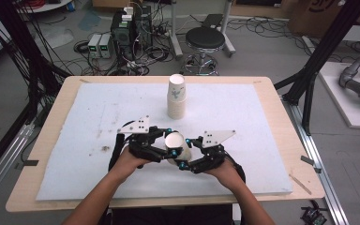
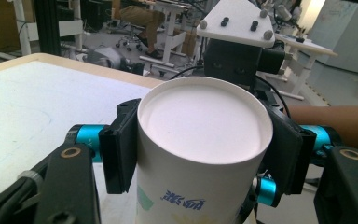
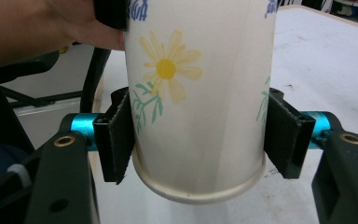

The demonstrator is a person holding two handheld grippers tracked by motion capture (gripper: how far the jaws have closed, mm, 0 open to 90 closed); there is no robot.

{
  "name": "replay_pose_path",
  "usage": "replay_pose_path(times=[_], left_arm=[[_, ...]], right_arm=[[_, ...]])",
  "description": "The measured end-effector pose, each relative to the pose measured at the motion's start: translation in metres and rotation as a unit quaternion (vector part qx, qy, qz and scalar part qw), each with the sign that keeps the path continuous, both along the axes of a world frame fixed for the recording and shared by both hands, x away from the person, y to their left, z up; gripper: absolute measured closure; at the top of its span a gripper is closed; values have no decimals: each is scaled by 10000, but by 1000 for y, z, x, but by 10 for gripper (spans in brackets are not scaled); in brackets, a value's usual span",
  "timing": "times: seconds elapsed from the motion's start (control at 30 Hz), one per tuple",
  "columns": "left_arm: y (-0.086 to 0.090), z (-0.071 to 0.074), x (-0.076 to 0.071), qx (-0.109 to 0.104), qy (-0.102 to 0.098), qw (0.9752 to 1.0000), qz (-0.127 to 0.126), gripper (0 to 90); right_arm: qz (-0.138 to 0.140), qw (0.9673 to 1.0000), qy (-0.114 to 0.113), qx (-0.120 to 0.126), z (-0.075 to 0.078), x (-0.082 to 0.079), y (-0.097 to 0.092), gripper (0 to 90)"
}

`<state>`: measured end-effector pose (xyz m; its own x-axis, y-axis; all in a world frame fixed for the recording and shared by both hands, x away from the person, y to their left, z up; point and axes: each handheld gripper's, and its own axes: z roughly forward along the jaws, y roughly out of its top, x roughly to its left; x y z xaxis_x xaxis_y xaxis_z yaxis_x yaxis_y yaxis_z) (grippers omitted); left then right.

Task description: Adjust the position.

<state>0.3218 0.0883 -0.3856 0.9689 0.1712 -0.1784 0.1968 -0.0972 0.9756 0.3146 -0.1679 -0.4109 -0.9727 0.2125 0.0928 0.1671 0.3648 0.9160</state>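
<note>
While both grippers share one paper cup (image 1: 176,144), the step in hand looks like pulling nested cups apart, or handing one across. The cup hangs above the surface (image 1: 75,117), in front of the cup stack (image 1: 176,96) and well apart from it, tipped so its closed base faces the high camera.

The left gripper (image 1: 161,140) has its jaws drawn nearly together on the base end; in the left gripper view the pads (image 2: 119,149) press both sides of the wall just under the base disc. The right gripper (image 1: 192,152) holds the rim end: in the right gripper view its pads (image 3: 116,140) sit against the flowered wall just above the rolled rim (image 3: 200,189), jaws narrowed to the cup's width.

To do this well, each grip should stay light enough not to crease the paper, and the pull should run straight along the cup's axis, with a slight twist if it sticks.

Whether a second cup sits inside cannot be told; the mouth is hidden. The stack stands inverted, bases up.
</note>
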Motion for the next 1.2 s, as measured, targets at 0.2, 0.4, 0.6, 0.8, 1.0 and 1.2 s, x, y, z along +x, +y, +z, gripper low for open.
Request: replay_pose_path(times=[0.2, 0.4, 0.6, 0.8, 1.0, 1.2], left_arm=[[0, 2, -4, 270, -178, 9993, 183, 174], [9, 8, -3, 279, -180, 9992, 229, 171], [16, 12, -3, 579, -213, 9980, 151, 171], [17, 11, -3, 935, -195, 9954, 7, 171], [13, 9, -3, 1202, -200, 9925, -74, 171], [11, 9, -2, 1465, -226, 9888, -182, 171]], right_arm=[[50, 9999, -24, -154, -1, 1, 0, 370], [76, 9996, 2, -254, 0, 2, -1, 376], [131, 9985, 9, -529, 2, 5, -1, 384], [346, 9937, -54, -1060, 8, 8, 4, 384], [523, 9869, -207, -1514, 20, 10, 9, 383], [660, 9773, -240, -1999, 26, 11, 15, 381]])
